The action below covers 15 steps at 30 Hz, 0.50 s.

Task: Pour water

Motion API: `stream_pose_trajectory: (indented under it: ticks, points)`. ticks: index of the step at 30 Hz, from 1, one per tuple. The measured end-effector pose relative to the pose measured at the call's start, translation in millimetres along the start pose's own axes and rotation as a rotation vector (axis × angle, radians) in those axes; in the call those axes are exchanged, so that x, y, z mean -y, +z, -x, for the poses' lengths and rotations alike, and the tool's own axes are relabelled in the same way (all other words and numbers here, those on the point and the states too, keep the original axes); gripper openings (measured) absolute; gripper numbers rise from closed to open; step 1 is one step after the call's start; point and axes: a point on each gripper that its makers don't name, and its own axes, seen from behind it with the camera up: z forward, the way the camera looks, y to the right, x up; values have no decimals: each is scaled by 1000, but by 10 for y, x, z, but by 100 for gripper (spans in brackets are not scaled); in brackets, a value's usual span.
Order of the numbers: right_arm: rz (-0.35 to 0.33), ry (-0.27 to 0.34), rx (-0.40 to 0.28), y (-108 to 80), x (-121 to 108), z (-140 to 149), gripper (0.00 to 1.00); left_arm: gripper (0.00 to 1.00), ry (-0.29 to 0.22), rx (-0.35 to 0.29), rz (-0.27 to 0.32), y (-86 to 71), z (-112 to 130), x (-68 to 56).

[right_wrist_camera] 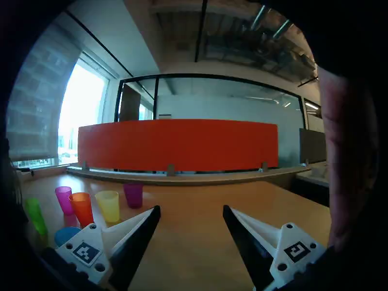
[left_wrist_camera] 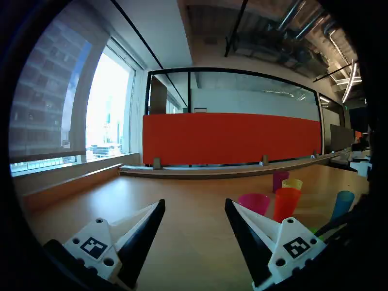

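Note:
Several coloured plastic cups stand on the wooden table (left_wrist_camera: 184,203). In the left gripper view they sit to the right: a pink cup (left_wrist_camera: 254,202), an orange cup (left_wrist_camera: 285,202), a yellow cup (left_wrist_camera: 292,184), a purple cup (left_wrist_camera: 280,179) and a blue cup (left_wrist_camera: 343,203). My left gripper (left_wrist_camera: 194,208) is open above the table, left of the cups, with nothing between its fingers. In the right gripper view the cups stand to the left: pink (right_wrist_camera: 63,199), orange (right_wrist_camera: 82,207), yellow (right_wrist_camera: 108,205), purple (right_wrist_camera: 133,194), green (right_wrist_camera: 34,215) and blue (right_wrist_camera: 65,235). My right gripper (right_wrist_camera: 190,213) is open and holds nothing.
An orange divider panel (left_wrist_camera: 228,137) runs along the table's far edge. Windows (left_wrist_camera: 104,116) line the left wall with a wooden ledge below. More desks stand at the far right (left_wrist_camera: 359,160). A blurred part of a person (right_wrist_camera: 347,155) fills the right edge of the right gripper view.

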Motion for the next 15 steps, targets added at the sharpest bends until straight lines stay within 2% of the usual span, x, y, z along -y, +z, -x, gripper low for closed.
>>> stream_pose_trajectory:
  ticks: [15]
  points:
    - [-1,0,0,-9,13,-4,100,91,0,0,0,-4,4,7]
